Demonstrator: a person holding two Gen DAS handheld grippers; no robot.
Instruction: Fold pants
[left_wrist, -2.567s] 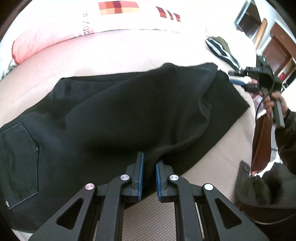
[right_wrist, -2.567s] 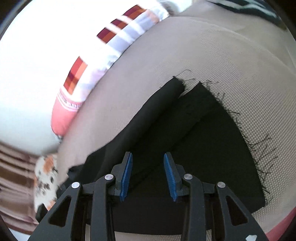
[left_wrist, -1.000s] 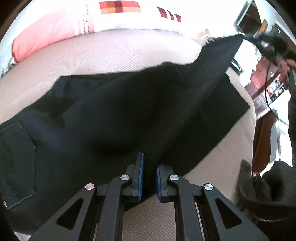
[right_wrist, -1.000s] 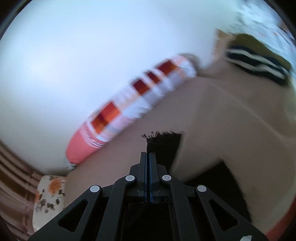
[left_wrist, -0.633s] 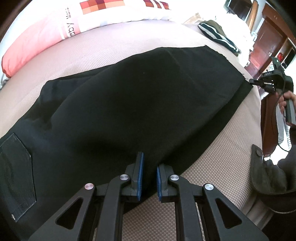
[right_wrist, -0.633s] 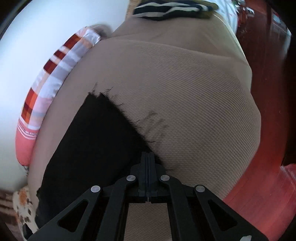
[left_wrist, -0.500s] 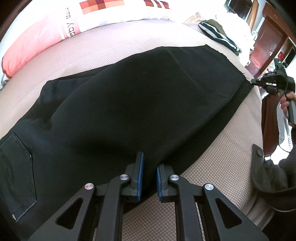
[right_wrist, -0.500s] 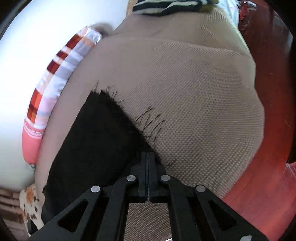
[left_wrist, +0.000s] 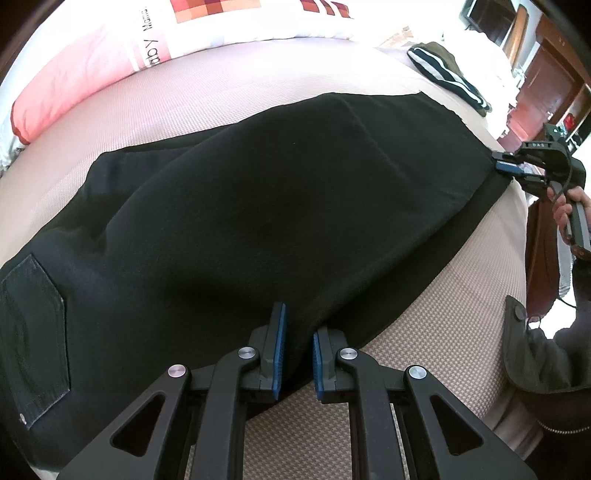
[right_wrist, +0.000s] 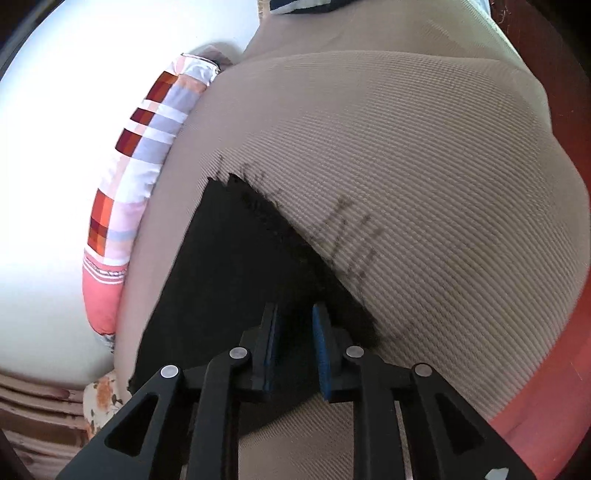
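Black pants (left_wrist: 280, 206) lie across the beige mattress (left_wrist: 436, 339), one leg laid flat over the other, with a back pocket (left_wrist: 33, 332) at the left. My left gripper (left_wrist: 297, 350) is shut on the near edge of the fabric by the middle. In the right wrist view the frayed hem (right_wrist: 258, 266) rests on the mattress (right_wrist: 424, 184). My right gripper (right_wrist: 297, 332) sits at the hem's near corner. Its jaws are opening, with black cloth still between the pads but not pressed. The left wrist view shows that gripper (left_wrist: 506, 166) at the far right hem, held by a hand (left_wrist: 563, 206).
A pink and white checked pillow (left_wrist: 147, 48) (right_wrist: 122, 206) runs along the far side. A folded dark striped garment (left_wrist: 447, 77) lies beyond the hem. Past the mattress's right edge are a red-brown wooden floor (right_wrist: 576, 258) and the person's dark jacket (left_wrist: 546, 387).
The right gripper came down from the air with the hem, laying the upper leg flat over the lower one. Its jaws, shut before, have parted. The left gripper kept still.
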